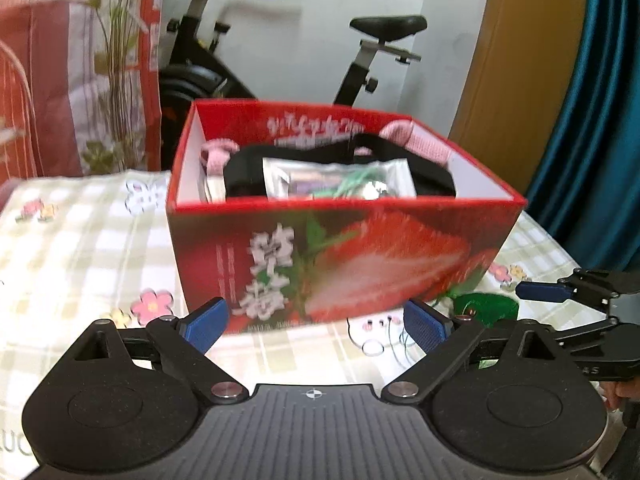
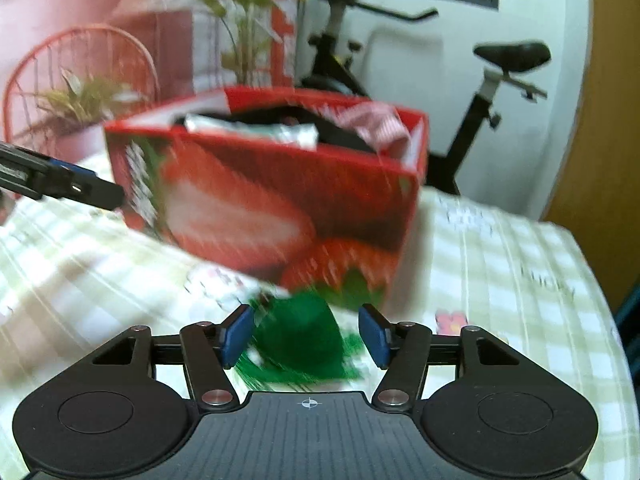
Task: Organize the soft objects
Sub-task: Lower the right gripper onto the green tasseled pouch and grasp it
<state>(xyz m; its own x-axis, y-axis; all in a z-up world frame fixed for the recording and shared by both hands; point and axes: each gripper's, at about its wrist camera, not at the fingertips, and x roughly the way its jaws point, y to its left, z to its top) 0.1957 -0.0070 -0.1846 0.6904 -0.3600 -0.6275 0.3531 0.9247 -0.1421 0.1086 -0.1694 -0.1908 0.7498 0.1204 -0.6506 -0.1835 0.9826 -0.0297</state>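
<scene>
The green fuzzy soft object [image 2: 298, 334] is lying on the tablecloth between the spread fingers of the right gripper [image 2: 304, 334], its blue pads [image 2: 236, 336] standing clear of it on both sides; the jaws are parted and gripping nothing. The view here is blurred, so whether the left-hand pad is brushing the green fibres cannot be told. In the left wrist view the same green object [image 1: 486, 308] is showing just beside the lower right corner of the red strawberry-printed box [image 1: 344, 256], with thin wire rings or cords [image 1: 376, 340] lying on the cloth near it.

The left gripper [image 1: 316, 326] is hovering with its jaws spread wide and empty, pointing at the front wall of the box. Inside the box a black fabric item [image 1: 428, 176], a silvery sealed packet [image 1: 336, 178] and pink knitted pieces [image 1: 412, 136] are sitting.

The box is resting on a table covered by a pale green checked tablecloth [image 1: 80, 240] with flower prints. Behind it a black exercise bike [image 1: 360, 60], a white wall, a leafy plant [image 2: 240, 40], a red wire chair back [image 2: 80, 68] and a blue curtain [image 1: 592, 120] are showing.
</scene>
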